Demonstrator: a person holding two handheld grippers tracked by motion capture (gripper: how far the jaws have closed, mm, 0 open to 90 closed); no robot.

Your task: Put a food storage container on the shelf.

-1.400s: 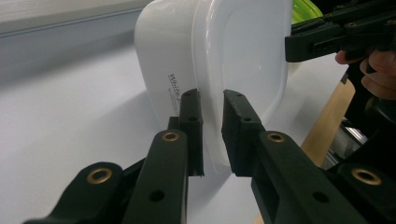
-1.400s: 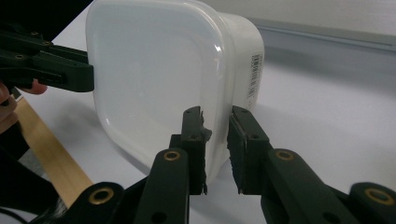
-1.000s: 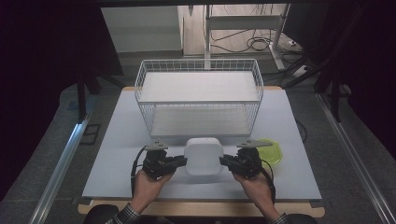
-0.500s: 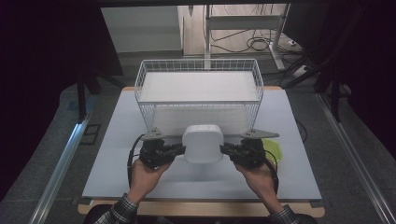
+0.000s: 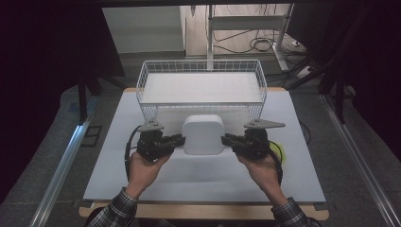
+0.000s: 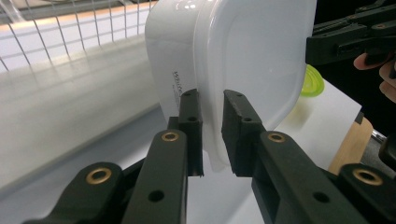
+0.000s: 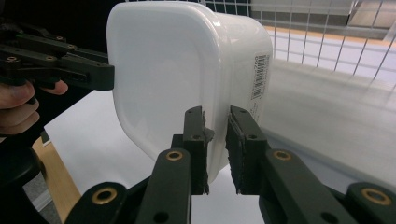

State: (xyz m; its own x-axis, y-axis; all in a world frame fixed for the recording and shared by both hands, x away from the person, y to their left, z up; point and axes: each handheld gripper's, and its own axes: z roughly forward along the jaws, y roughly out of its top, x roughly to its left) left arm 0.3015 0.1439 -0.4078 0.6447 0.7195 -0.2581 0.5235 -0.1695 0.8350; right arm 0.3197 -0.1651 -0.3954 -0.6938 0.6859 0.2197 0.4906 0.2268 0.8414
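A white plastic tub (image 5: 203, 135) with rounded corners is held between the two claws, above the pale worktop (image 5: 208, 179) and just in front of the wire basket (image 5: 201, 87). In the high view it sits at the middle of the worktop's width, its broad white face turned up toward the camera.

The left claw (image 5: 177, 140) grips the tub's left edge. In the left gripper view (image 6: 212, 135) its two black jaws are nearly closed, pinching the thin translucent rim between them, with small printed lettering on the tub's wall just above. The right claw (image 5: 229, 140) grips the opposite edge; in the right gripper view (image 7: 215, 149) its jaws are likewise almost together, clamped on the rim, and a barcode label shows on the tub's side beside them.

Each gripper view also shows the other claw across the tub, with the fingers of the hand that holds it.

A yellow-green lid (image 5: 280, 151) lies flat on the worktop just right of the right claw, partly hidden by it. The wire basket stands on the far half of the worktop, white and open-topped. The person's forearms, in checked sleeves (image 5: 113, 210), come in from the near edge.
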